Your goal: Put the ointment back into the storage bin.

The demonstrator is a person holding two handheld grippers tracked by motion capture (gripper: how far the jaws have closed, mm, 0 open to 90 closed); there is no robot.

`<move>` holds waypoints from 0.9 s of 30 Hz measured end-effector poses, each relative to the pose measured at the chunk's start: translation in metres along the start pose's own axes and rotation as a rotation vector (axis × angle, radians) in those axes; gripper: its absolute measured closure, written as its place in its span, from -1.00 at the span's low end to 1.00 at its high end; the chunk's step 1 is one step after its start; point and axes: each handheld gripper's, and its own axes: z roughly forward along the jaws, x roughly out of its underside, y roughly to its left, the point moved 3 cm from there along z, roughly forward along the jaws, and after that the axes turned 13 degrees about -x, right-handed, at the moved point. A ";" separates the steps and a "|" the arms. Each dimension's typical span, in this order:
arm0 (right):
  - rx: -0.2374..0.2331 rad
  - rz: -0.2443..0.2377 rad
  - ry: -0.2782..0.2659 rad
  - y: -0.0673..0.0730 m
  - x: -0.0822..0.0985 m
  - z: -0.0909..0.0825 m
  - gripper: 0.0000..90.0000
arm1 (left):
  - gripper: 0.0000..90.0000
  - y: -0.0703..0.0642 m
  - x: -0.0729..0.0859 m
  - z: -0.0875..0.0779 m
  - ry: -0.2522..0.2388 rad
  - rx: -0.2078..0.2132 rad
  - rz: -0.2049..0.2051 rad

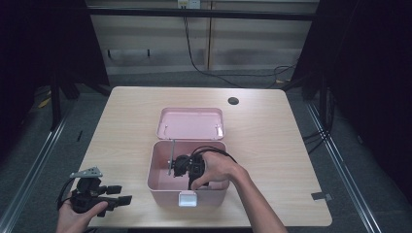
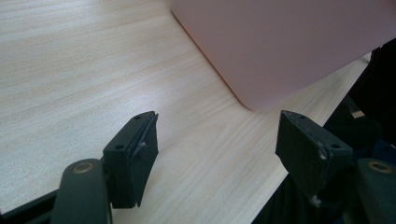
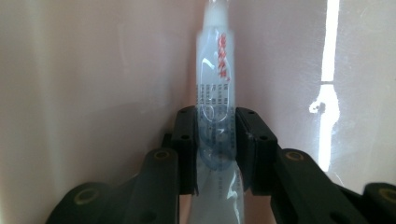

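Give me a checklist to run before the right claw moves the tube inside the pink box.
1. Grip on the tube: ok. The right claw is shut on the clear tube, pads pressing both sides.
2. Tube centred between the pads: ok, it runs straight up the middle in the right claw view.
3. Box open: ok. The pink box has its lid lying flat behind it.
4. Left claw out of the way: ok. The left claw is open and holds nothing, beside the box over the table.
5. Tube cap closed: cannot tell, its tip is blurred.
6. Room under the tube: cannot tell.
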 end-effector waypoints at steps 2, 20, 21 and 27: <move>-0.001 0.001 0.000 0.000 0.000 0.000 0.57 | -0.34 0.000 0.000 0.000 0.000 0.000 0.000; 0.026 -0.011 -0.023 0.005 0.003 -0.006 0.57 | -0.34 0.000 0.000 0.000 -0.001 -0.002 0.000; 0.037 -0.012 -0.030 0.006 0.005 -0.009 0.57 | -0.34 0.000 0.000 0.000 -0.001 -0.001 0.000; 0.069 -0.009 -0.045 0.010 0.010 -0.015 0.55 | -0.34 -0.001 0.000 0.000 0.003 0.000 0.001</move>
